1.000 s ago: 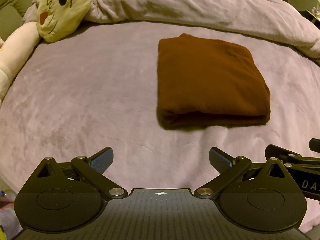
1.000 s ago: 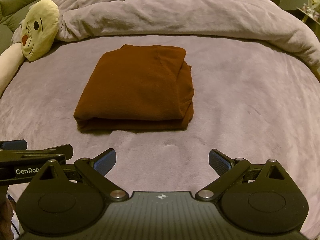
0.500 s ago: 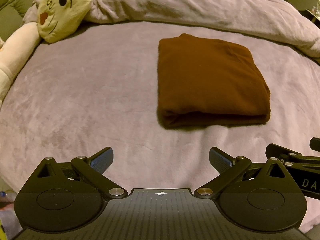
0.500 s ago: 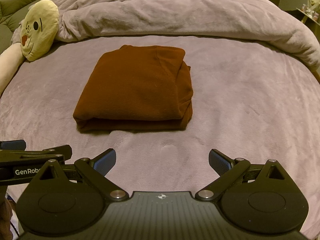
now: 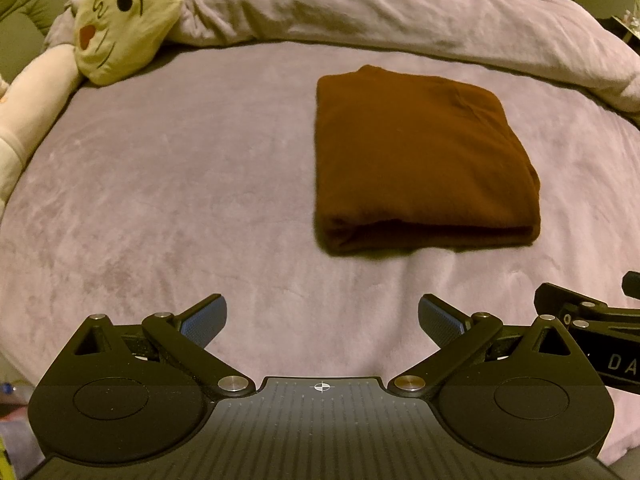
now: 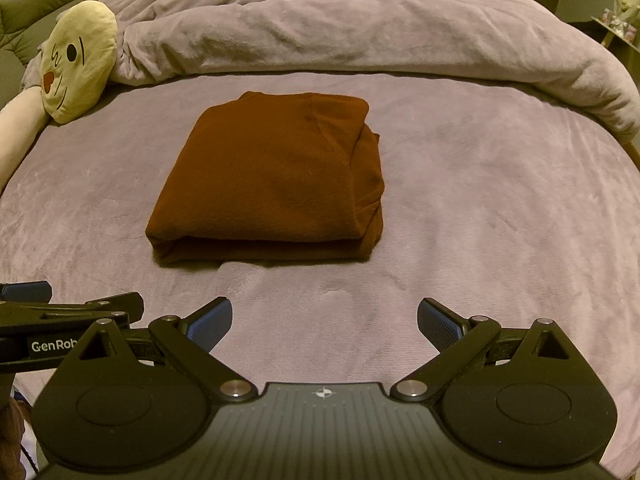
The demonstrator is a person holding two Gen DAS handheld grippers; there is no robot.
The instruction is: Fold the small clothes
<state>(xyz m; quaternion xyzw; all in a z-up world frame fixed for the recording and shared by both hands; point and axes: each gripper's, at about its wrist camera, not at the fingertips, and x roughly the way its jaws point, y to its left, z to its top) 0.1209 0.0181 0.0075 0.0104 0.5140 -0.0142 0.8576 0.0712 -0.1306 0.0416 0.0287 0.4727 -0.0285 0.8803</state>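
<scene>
A brown garment (image 5: 420, 160) lies folded into a thick rectangle on the mauve bed cover (image 5: 180, 200). It also shows in the right wrist view (image 6: 272, 180), with loose layers bunched at its right edge. My left gripper (image 5: 322, 320) is open and empty, hovering short of the garment's near edge and to its left. My right gripper (image 6: 324, 322) is open and empty, just in front of the garment's near edge. Each gripper's side shows at the edge of the other's view.
A rumpled mauve duvet (image 6: 360, 32) is heaped along the far side of the bed. A cream plush toy with a drawn face (image 5: 124, 20) lies at the far left, also in the right wrist view (image 6: 76, 68). Shelving stands at the far right (image 6: 620, 32).
Almost nothing. Both grippers stay open and hold nearly still; the garment has not moved.
</scene>
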